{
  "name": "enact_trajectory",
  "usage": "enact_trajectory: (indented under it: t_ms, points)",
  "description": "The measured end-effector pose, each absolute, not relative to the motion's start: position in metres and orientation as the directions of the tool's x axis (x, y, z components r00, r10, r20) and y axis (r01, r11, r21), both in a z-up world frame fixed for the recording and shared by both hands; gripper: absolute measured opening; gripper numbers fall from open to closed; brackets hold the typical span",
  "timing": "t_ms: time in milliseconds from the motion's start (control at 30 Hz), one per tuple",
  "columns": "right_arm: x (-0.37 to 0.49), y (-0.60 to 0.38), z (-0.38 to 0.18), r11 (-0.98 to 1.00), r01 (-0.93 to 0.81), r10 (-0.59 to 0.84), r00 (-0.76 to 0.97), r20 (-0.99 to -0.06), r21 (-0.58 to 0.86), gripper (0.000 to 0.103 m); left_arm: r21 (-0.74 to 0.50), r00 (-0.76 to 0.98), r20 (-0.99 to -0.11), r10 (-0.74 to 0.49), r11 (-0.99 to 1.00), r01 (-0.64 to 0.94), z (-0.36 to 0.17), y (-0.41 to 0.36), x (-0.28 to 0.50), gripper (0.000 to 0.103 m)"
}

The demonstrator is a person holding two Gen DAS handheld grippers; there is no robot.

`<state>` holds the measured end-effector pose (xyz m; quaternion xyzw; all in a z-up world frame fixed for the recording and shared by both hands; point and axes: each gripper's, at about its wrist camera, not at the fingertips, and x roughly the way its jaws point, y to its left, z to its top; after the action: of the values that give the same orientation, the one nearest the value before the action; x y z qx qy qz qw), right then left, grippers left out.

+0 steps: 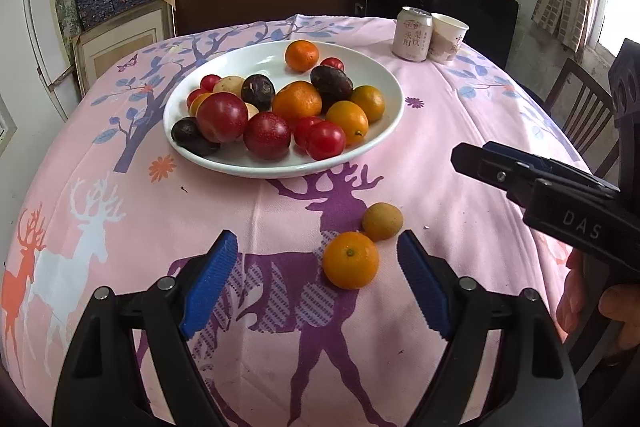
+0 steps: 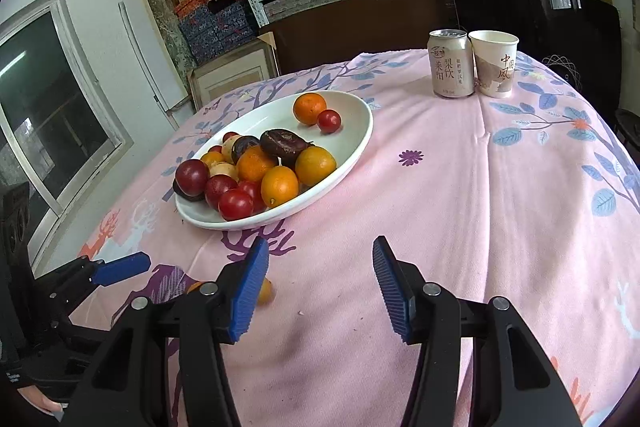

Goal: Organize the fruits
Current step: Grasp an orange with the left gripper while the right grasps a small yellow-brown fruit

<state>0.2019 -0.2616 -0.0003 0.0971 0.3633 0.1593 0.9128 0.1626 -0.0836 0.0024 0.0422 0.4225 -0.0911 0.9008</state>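
1 orange (image 2: 265, 291) mostly hidden behind right gripper (image 2: 320, 267) finger.

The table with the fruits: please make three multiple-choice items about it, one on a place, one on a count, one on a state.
1. Where does the drink can stand?
A. beside the paper cup
B. on the plate
C. between the left tool's fingers

2. How many fruits lie on the tablecloth off the plate?
A. none
B. two
C. five

3. How is the left tool?
A. shut on a tomato
B. open
C. shut, empty

1 A: can and cup stand together.
2 B: an orange fruit and a brownish fruit.
3 B: pads stand apart, gripping nothing.
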Motion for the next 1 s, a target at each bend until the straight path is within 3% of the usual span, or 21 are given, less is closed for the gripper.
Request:
enact_trajectory:
  t_ms: [267,333,500,533,867,1000]
  points:
    - [0.202,-0.261,-0.001,0.930,-0.222,0.362,0.684,-0.633,0.292,0.055,0.008,0.605,-0.784,-0.137,0.973,0.230,-0.012,-0.092,0.160,0.079]
    - [0.202,-0.261,-0.001,0.930,-0.224,0.363,0.683,-0.633,0.291,0.055,0.006,0.597,-0.788,-0.149,0.968,0.250,-0.015,-0.095,0.161,0.062]
    - [0.202,-0.258,-0.002,0.929,-0.233,0.367,0.679,-0.636,0.288,0.055,-0.008,0.565,-0.808,-0.169,0.961,0.276,-0.024,-0.098,0.163,0.044]
    - [0.202,-0.258,-0.002,0.929,-0.236,0.368,0.678,-0.636,0.286,0.055,-0.011,0.564,-0.807,-0.174,0.960,0.281,-0.025,-0.099,0.163,0.034]
    - [0.197,-0.224,-0.012,0.900,-0.362,0.425,0.605,-0.674,0.242,0.056,-0.043,0.584,-0.793,-0.175,0.972,0.232,-0.008,-0.071,0.166,0.034]
    - [0.198,-0.197,-0.018,0.908,-0.388,0.377,0.583,-0.720,0.162,0.056,-0.040,0.604,-0.782,-0.154,0.979,0.199,-0.003,-0.057,0.168,0.034]
